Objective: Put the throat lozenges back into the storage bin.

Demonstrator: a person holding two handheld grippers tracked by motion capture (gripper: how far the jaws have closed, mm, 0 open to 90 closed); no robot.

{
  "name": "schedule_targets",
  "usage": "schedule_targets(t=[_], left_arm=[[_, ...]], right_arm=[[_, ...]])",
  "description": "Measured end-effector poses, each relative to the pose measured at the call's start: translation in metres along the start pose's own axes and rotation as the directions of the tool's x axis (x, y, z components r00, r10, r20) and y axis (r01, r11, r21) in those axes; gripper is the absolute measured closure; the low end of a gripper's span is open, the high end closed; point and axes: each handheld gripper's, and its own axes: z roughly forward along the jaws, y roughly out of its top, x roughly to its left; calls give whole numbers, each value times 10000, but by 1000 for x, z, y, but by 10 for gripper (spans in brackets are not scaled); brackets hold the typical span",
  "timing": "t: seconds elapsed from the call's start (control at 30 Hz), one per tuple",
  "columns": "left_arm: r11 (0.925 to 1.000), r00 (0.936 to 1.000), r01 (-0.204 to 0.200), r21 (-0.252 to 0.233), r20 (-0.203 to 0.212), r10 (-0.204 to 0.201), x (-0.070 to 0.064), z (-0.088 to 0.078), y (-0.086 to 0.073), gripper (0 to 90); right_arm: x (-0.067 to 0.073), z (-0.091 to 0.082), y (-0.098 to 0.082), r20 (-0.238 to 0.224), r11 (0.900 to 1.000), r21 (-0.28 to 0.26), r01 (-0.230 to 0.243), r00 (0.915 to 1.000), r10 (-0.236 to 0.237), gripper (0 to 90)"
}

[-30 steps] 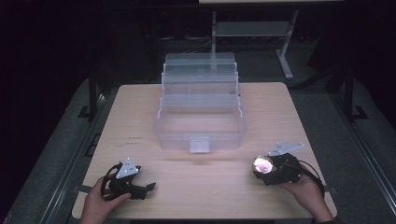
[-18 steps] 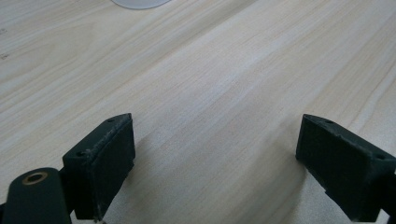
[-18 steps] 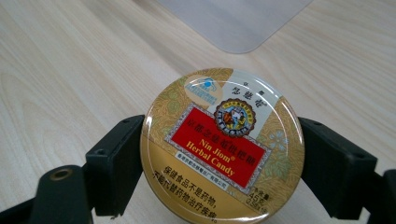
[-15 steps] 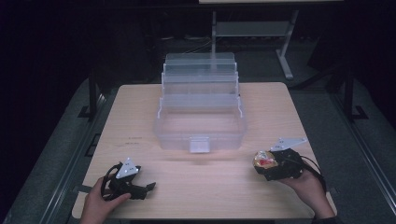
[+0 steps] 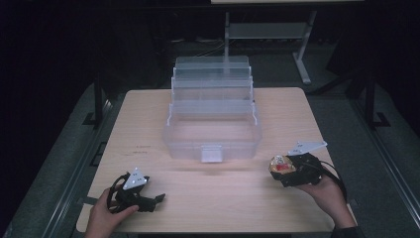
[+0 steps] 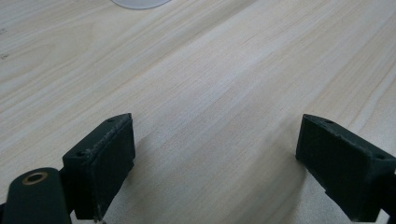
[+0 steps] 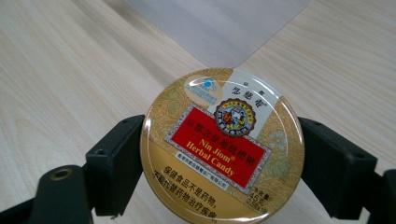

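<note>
A round gold and red candy tin [image 7: 223,144], labelled Nin Jiom Herbal Candy, sits face up between the black pads of my right gripper [image 7: 223,170], which is shut on its rim. In the high view the tin [image 5: 280,165] and right gripper [image 5: 286,172] are held just above the table's front right. My left gripper [image 5: 157,198] rests at the front left, held by a hand. Its jaws are wide apart in the left gripper view [image 6: 215,163], with bare wood between them.
A clear plastic organiser box [image 5: 213,145] stands open at mid-table, with stepped trays rising behind it and a latch tab at its front. Its pale edge shows ahead of the tin [image 7: 219,28]. Dark floor and a metal stand [image 5: 267,29] surround the light wooden table [image 5: 148,114].
The right gripper with the tin has shifted slightly away from the front edge, toward the box. The left gripper has stayed where it was.
</note>
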Motion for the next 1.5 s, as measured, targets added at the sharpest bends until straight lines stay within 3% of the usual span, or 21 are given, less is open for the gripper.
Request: schedule_targets(t=[1.5], left_arm=[[10000, 10000, -23, 1, -7, 23, 0, 0, 0, 109]], right_arm=[[-12, -6, 42, 258, 9983, -518, 261, 9994, -248, 195]])
